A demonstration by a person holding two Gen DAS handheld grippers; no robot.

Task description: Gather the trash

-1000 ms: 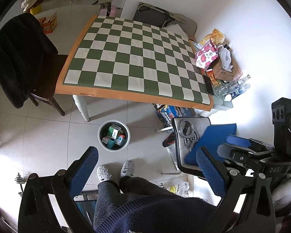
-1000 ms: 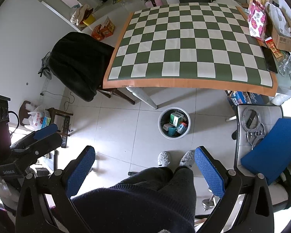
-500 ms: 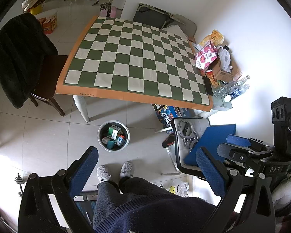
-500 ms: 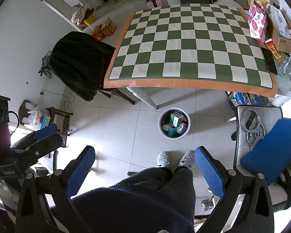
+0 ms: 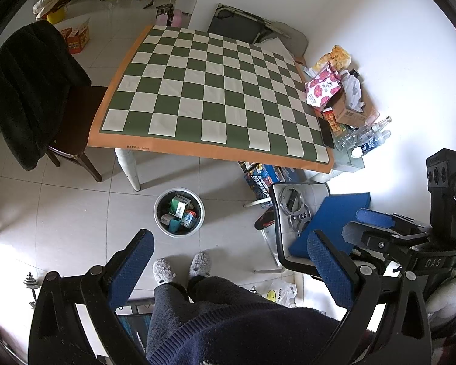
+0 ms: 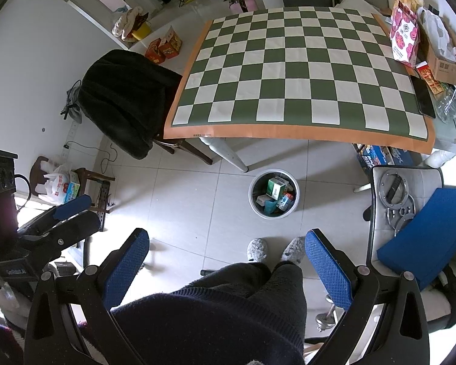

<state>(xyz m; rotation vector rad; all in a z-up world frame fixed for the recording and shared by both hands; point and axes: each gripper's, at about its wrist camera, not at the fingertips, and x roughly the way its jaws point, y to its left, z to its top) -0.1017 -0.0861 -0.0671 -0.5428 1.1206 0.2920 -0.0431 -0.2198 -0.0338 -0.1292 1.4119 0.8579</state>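
Observation:
A round grey bin (image 5: 159, 210) stands on the tiled floor under the table's front edge, holding several small cartons and packets; it also shows in the right wrist view (image 6: 253, 196). My left gripper (image 5: 229, 251) is open and empty, held high above the floor over the person's legs and slippers. My right gripper (image 6: 226, 248) is open and empty at a similar height. Each gripper shows at the side of the other's view. The checkered table (image 5: 179, 149) has no loose trash on its cloth.
A chair draped with a black coat (image 6: 121, 100) stands left of the table. Boxes, bags and bottles (image 5: 340, 100) crowd the table's right end. A white chair with metal rings and a blue cushion (image 5: 328, 222) stands right of the bin.

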